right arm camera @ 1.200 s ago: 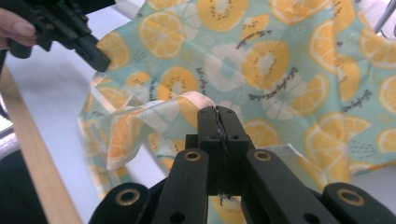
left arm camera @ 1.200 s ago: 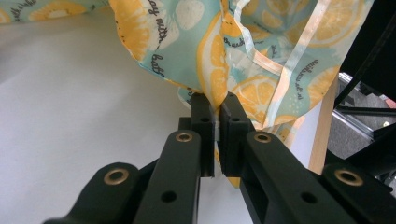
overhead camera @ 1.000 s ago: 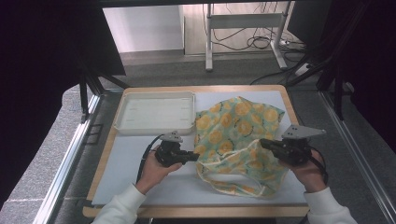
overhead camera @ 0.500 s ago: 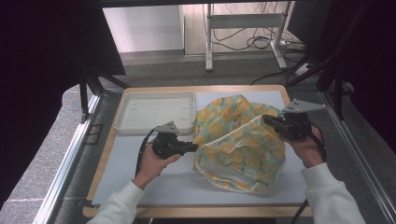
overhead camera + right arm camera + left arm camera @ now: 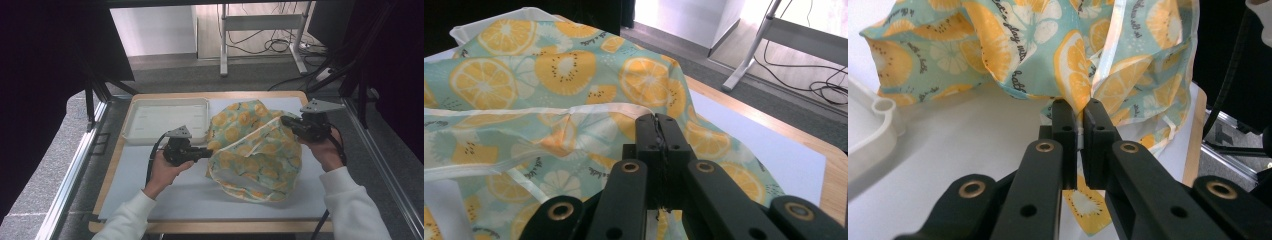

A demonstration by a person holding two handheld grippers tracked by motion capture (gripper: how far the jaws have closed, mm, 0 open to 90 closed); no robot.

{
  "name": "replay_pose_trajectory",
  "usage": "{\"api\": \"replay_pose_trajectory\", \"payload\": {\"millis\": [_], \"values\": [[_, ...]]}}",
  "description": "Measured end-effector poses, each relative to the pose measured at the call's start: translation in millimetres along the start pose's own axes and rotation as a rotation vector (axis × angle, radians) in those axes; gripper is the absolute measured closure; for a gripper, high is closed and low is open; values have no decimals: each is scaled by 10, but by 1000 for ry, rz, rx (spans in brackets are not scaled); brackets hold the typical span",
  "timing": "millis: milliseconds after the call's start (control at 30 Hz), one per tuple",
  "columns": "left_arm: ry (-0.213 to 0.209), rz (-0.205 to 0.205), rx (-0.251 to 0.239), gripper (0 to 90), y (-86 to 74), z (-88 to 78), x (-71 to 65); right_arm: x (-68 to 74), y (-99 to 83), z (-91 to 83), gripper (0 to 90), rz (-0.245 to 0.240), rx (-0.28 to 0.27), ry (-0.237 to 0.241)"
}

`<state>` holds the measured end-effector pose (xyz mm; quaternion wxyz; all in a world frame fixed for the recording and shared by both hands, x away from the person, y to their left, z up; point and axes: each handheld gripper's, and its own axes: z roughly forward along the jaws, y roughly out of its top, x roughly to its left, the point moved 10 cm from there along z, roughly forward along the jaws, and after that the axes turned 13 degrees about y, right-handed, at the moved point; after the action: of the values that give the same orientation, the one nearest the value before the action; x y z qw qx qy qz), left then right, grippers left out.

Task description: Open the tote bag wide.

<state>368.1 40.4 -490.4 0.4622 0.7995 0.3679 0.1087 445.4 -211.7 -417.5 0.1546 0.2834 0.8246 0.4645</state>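
- Right of centre in the high view, the lemon-print cloth bag (image 5: 255, 150) was lifted off the pale table mat (image 5: 165, 190) between my two claws, with its lower edge draped down onto the mat.
- My left gripper (image 5: 207, 152) sat at the bag's left edge, just left of centre, jaws pressed together on a fold of the fabric; in the left gripper view the cloth (image 5: 1048, 50) was pinched in the narrow slit between them.
- My right gripper (image 5: 285, 121) sat in the upper right of the high view, pinching the bag's white-trimmed rim; in the right gripper view the jaws were tight on that hem (image 5: 574, 112).
- The bag's mouth gaped between the two grips; I could not tell whether anything lay inside.
- Upper left on the table, the white tray (image 5: 131, 131) stood apart from the bag, with nothing visible in it.
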Motion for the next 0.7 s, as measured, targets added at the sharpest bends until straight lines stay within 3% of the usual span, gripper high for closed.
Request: {"api": "replay_pose_trajectory", "payload": {"millis": [233,700], "values": [[-3,-12,-22,862,93,-15,12,-73,59,-14,893,-4,-1,-16],[15,-19,-74,863,483,-50,132,-308,393,-46,893,-22,-11,-79]]}}
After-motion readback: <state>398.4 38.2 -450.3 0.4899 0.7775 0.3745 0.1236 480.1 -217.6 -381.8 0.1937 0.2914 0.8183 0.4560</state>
